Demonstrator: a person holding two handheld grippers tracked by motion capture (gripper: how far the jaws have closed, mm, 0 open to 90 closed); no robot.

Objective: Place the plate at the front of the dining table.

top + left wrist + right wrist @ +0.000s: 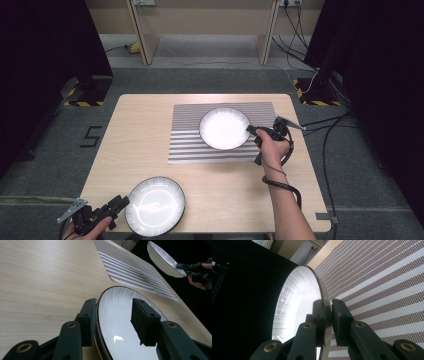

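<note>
Far plate (224, 128) over striped mat (190, 145) toward table's (140, 125) far right, lifted and tilted, rim pinched by right tool (251, 129), jaws nearly together. Near plate (155, 205) flat at near edge, left of centre, straddled at its rim by left tool (122, 201), half open; contact with pads impossible to tell.

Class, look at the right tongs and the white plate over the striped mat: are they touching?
Touching. The right gripper view shows the right tongs closed on the white plate, one pad pressed on each side of its rim, above the striped mat.
</note>
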